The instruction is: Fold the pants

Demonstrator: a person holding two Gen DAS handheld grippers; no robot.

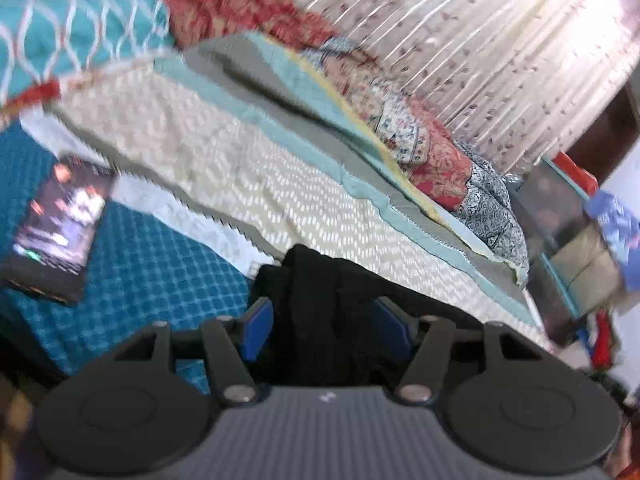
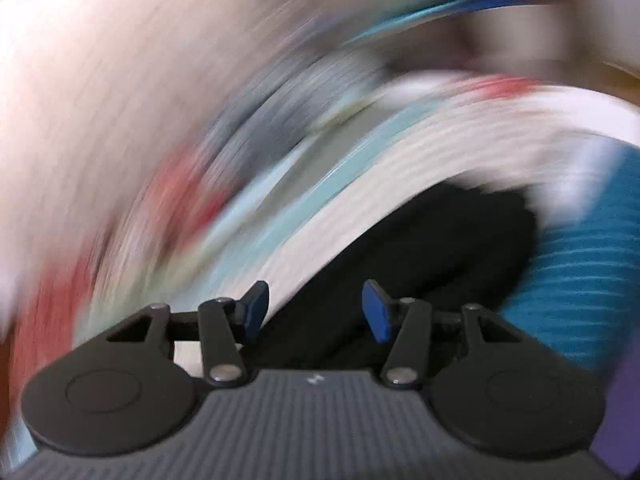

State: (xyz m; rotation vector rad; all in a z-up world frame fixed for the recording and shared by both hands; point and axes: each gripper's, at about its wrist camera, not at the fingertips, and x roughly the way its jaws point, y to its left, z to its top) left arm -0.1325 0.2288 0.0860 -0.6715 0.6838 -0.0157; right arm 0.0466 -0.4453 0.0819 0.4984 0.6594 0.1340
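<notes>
A bed covered in layered bedding filled both wrist views. The black pants (image 1: 320, 300) lay bunched on the cream patterned blanket (image 1: 248, 168), at its edge beside a teal checked bedspread (image 1: 140, 256). In the left wrist view, the left gripper (image 1: 322, 326) had its blue pads (image 1: 258, 326) spread apart on either side of the dark cloth, not clamped on it. A phone (image 1: 60, 224) with a lit screen rested on the bedspread, well apart from the pants. The right wrist view was heavily motion-blurred; the right gripper (image 2: 316, 310) also stood spread wide, with the pants ahead of its fingers. The garment looked rumpled rather than flat, so folding seemed barely begun: spreading, smoothing and every fold likely remained.
</notes>
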